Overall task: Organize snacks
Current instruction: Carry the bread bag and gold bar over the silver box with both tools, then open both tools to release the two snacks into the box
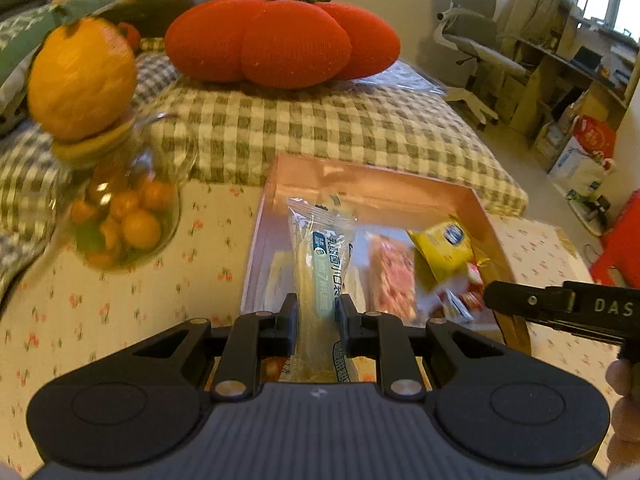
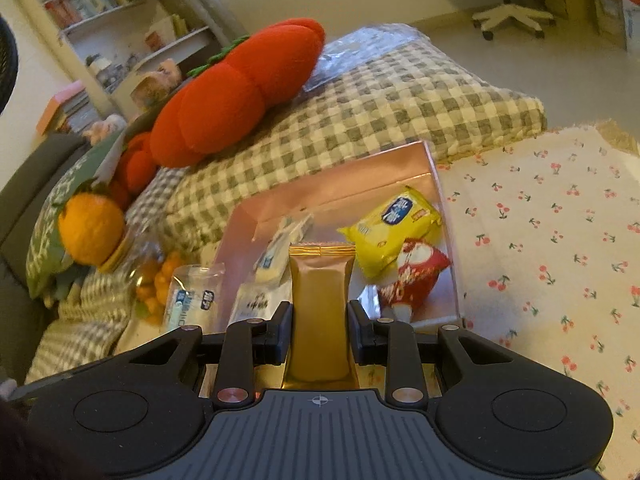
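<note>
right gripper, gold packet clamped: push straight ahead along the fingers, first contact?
Probably the pink box: the gold packet in the right gripper points into its interior, toward the yellow snack bag. Depth is unclear, so floor or bag first is uncertain.

Glossy gold wrapper (image 2: 322, 300), seemingly foil, knitted cushion (image 1: 280, 40)

A pink open box (image 2: 434, 168) stands on the bench's cherry-print cloth, against its far edge. Inside, toward the right wall, lie a yellow snack pack (image 2: 390, 228) and, just nearer, a red-and-white packet (image 2: 416, 276); clear-wrapped white snacks (image 2: 280, 252) lie toward the left wall. A long clear-wrapped bread packet (image 1: 320, 276) with green-and-blue print is pinched lengthwise over the box's near left part. A gold foil bar (image 2: 322, 300), upright with its crimped end forward, is pinched above the box's near edge.
</note>
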### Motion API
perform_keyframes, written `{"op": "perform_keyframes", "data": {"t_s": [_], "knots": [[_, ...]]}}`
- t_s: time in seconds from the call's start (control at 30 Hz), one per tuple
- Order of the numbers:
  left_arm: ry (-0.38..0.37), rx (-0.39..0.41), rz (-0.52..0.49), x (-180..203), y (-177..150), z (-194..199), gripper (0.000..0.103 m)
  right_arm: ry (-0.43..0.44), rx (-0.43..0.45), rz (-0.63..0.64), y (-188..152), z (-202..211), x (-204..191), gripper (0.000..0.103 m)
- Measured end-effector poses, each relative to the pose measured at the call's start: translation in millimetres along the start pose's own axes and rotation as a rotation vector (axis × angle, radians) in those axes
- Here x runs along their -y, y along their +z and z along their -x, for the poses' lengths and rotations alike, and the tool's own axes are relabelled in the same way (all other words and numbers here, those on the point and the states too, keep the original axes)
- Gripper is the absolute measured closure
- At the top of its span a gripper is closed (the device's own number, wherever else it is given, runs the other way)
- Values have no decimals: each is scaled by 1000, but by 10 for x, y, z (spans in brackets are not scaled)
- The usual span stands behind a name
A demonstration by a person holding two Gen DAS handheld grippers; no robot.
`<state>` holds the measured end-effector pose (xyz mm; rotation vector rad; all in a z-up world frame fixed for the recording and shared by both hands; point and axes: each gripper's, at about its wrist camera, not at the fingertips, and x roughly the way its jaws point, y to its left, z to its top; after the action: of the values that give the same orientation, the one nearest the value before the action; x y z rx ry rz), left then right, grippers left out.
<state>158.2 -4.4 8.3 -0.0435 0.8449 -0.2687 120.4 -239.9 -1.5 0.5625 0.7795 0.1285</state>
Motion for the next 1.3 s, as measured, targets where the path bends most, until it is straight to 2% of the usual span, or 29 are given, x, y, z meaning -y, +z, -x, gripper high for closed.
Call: {"op": "perform_keyframes", "data": {"t_s": [0.17,0.37,0.53,0.83,0.9,0.97,1.03,1.1,1.3], "knots": [[43,13,-27,21,153,-248,85,3,7,-43,132,-192,108,75],[94,16,-54,9,266,-489,86,2,14,-19,229,-385,129,75],[122,22,-100,32,300,-572,87,8,15,-21,275,-522,173,75],[140,43,-95,38,326,-619,87,10,12,-48,286,-627,279,71],[139,47,-93,39,335,-636,82,23,12,-53,286,-615,283,70],[141,51,-80,36,336,-634,74,30,4,-70,291,-608,277,60],[138,48,-70,31,338,-633,73,33,2,-62,294,-596,244,57],[138,44,-73,44,332,-622,66,30,1,-47,291,-580,204,57],[121,39,-86,94,311,-535,56,25,3,-52,302,-485,160,46]]}}
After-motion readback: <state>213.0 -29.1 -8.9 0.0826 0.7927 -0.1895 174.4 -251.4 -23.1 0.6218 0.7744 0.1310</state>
